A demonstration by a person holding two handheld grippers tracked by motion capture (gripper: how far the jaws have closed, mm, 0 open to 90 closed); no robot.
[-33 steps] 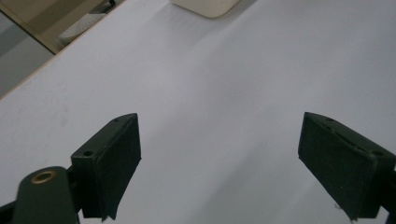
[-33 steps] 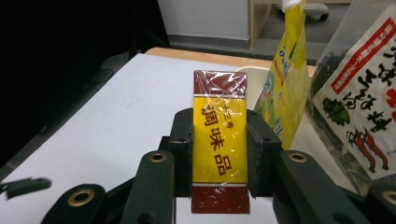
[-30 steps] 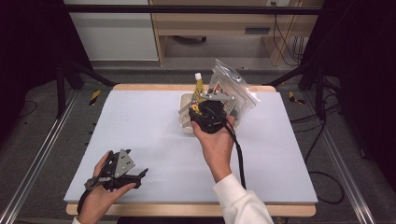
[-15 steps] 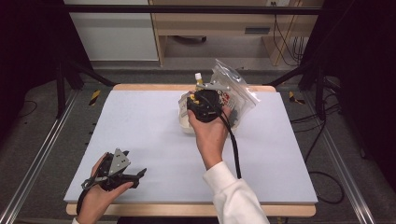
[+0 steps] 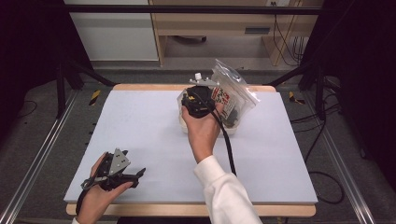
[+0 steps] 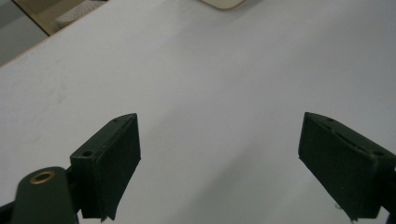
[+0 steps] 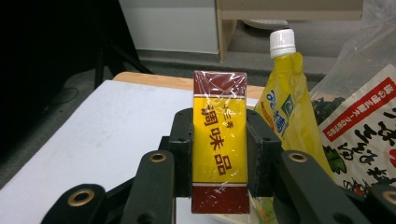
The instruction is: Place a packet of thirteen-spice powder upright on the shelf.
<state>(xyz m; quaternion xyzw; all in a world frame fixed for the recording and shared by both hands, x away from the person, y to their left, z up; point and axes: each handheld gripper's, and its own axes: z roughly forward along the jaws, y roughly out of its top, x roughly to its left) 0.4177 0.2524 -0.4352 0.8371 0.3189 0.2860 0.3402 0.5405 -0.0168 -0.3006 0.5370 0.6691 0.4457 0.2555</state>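
Right gripper (image 7: 219, 154) clamps seasoning box (image 7: 219, 140) upright — yellow pouch (image 7: 285, 112) just beside.

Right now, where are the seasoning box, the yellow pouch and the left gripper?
seasoning box (image 7: 219, 140), right gripper view, on its yellow front panel.
yellow pouch (image 7: 286, 109), right gripper view, on its body under the cap.
left gripper (image 6: 219, 163), left gripper view, midway between its fingertips.

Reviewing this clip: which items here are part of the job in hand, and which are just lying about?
In the job:
- right gripper, shut on the yellow-and-red seasoning box
- cream tub under it

Lying about:
- yellow spouted pouch
- clear bag with red-and-white label
- left gripper, open over the bare white table
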